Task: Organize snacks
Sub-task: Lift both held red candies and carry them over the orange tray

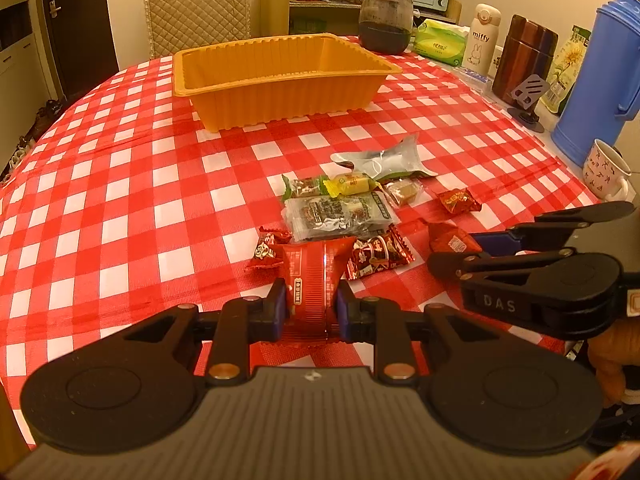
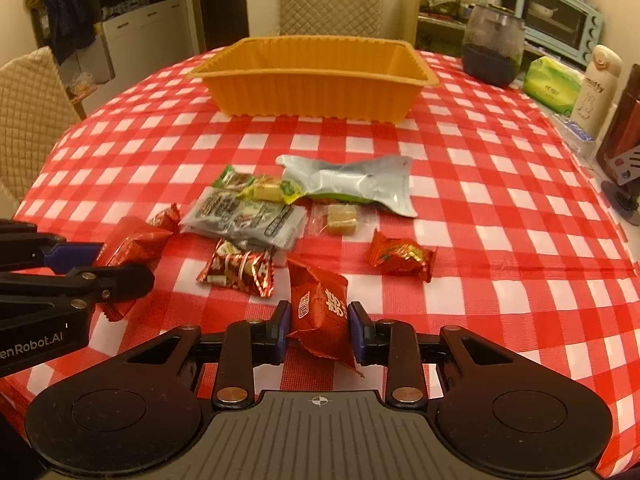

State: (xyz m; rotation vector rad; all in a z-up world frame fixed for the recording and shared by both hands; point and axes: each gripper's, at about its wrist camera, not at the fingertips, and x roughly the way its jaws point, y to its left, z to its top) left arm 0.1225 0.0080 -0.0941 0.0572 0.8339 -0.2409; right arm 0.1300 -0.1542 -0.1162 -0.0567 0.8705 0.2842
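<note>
Left hand-held gripper [image 1: 311,306] pinches a red snack packet [image 1: 316,272]; right hand-held gripper [image 2: 319,330] clamps a red pouch [image 2: 320,312]. Beyond them lies the snack pile [image 2: 256,216], then open checked desk [image 2: 160,148] before the orange tray [image 2: 316,80].

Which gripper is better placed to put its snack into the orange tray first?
Probably left. The left gripper pinches its red packet squarely; the right gripper's red packet sits crooked. The orange tray is similarly far from both.

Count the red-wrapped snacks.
5 red-wrapped snacks: one in the left claw, one in the right claw, three loose on the tablecloth; more may hide beneath the pile.
</note>
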